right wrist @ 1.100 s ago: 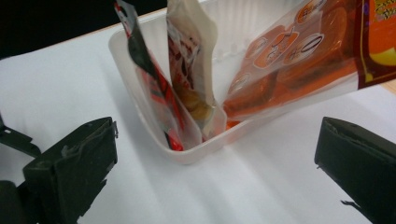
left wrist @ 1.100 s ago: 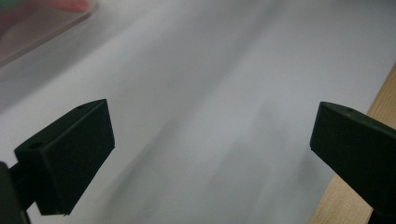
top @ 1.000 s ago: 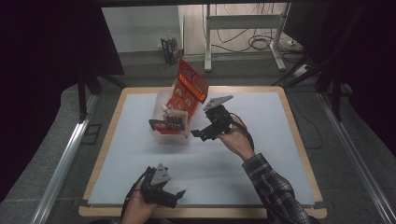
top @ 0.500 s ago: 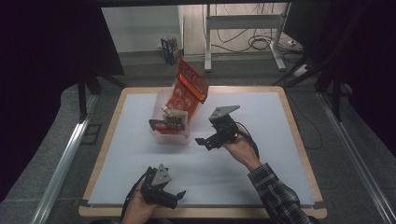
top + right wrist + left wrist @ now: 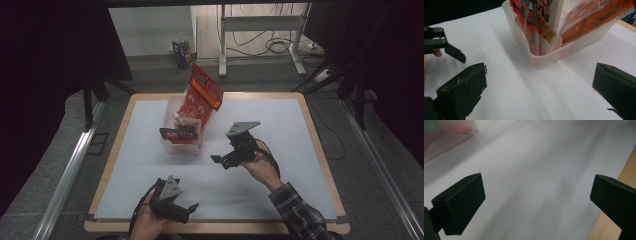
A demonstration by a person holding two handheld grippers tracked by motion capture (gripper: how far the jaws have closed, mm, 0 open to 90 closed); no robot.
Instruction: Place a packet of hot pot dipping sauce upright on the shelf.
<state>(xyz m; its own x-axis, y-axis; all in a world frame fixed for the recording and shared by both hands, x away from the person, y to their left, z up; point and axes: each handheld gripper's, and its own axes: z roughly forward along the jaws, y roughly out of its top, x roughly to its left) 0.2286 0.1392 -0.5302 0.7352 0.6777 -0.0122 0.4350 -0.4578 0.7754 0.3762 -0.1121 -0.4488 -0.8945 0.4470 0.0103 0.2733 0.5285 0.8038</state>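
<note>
High view first: the bin (image 5: 183,134) sits on the white mat (image 5: 280,115) left of centre, stuffed with snack packs, and the big orange bag (image 5: 202,95) stands tilted up out of its far end; a smaller pale pack (image 5: 187,125) and a dark one (image 5: 172,134) poke out the near side. Compared with 1 second ago, our right gripper (image 5: 223,159) was right up against the bin beside the orange bag; now it's pulled back toward us and sits apart from the bin, jaws wide, nothing between them. So we reckon the bag just got dropped in and let go; that placement looks done. Our left gripper (image 5: 186,210) is parked near the front edge of the table (image 5: 320,135), same spot as before, well apart from the bin.

Left gripper view: blurry; both jaws spread wide over bare mat, empty; a corner of the bin (image 5: 446,137) shows top left, wooden table edge on the right.

Right gripper view: jaws wide and empty again; the bin (image 5: 544,55) is straight ahead but not touching, packs (image 5: 531,22) standing upright inside, orange bag (image 5: 589,17) leaning at the back; the other gripper (image 5: 439,42) shows at far left.

No loose packs are left on the mat, so we'd guess the packing is about finished.
</note>
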